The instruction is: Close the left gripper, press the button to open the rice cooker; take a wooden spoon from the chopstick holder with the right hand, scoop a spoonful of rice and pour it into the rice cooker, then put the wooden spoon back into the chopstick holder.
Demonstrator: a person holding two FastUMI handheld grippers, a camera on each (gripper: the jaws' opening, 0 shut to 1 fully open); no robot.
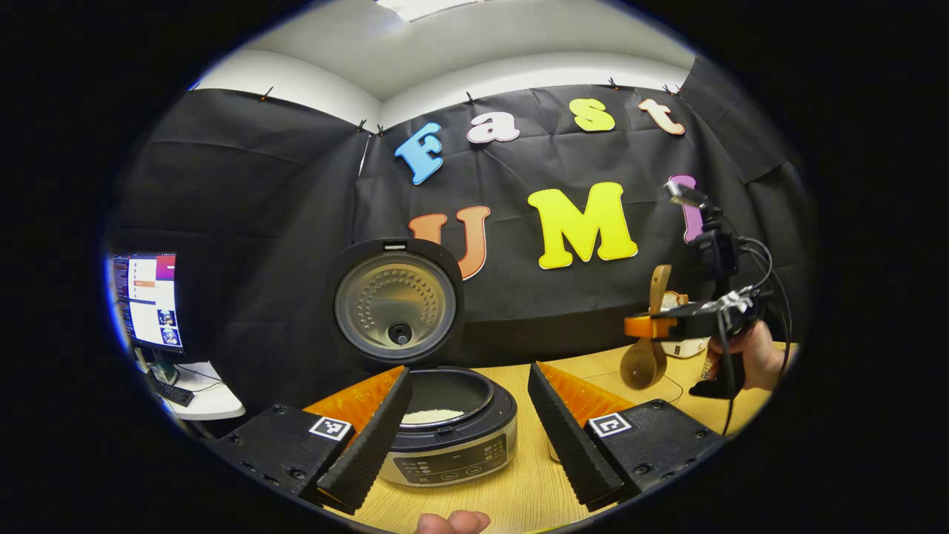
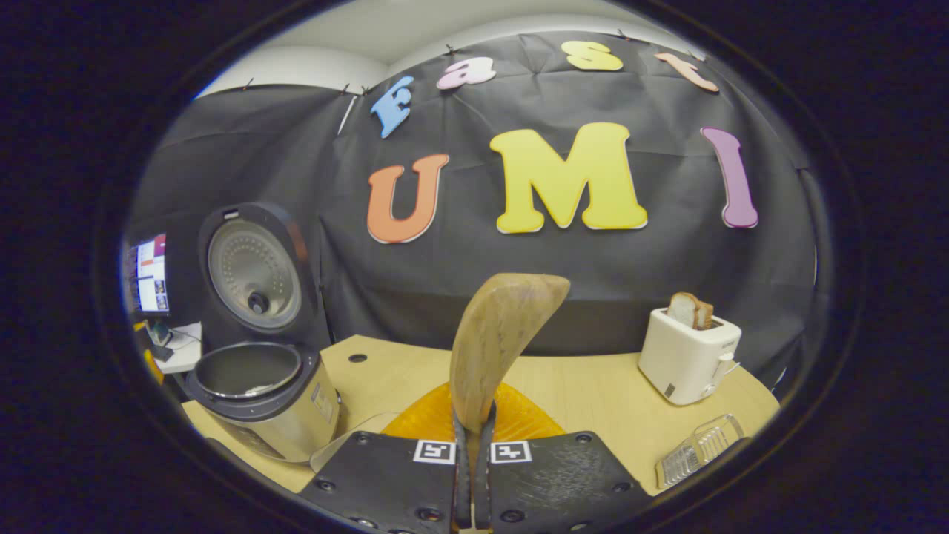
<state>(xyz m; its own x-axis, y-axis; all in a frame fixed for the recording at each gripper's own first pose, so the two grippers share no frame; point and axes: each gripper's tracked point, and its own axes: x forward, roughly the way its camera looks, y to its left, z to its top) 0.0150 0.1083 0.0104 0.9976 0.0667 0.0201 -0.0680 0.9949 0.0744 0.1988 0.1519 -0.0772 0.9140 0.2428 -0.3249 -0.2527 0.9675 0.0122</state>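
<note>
The right claw (image 2: 471, 475) is clenched on the handle of the wooden spoon (image 2: 498, 341), both fingers pressing it so the wood rises straight up in front of the right gripper view; from the left gripper view that same claw (image 1: 652, 325) hangs in the air well to the right of the rice cooker (image 1: 452, 434), a hand (image 1: 749, 352) gripping its handle, the spoon's bowl (image 1: 643, 363) dangling below the fingers. I cannot tell whether any grains remain in the bowl. The left claw (image 1: 468, 430) is released, its two fingers spread wide and framing the cooker just in front of them. The cooker's lid (image 1: 397, 302) stands up and open, so the button press looks done, and a pale layer of rice (image 1: 431, 416) lies in the inner pot, which suggests a scoop has gone in. What appears left, by my reckoning, is carrying the spoon back to the chopstick holder. Farther right of the cooker on the table (image 2: 593, 400) sits a white toaster (image 2: 689, 356) with bread in it.
</note>
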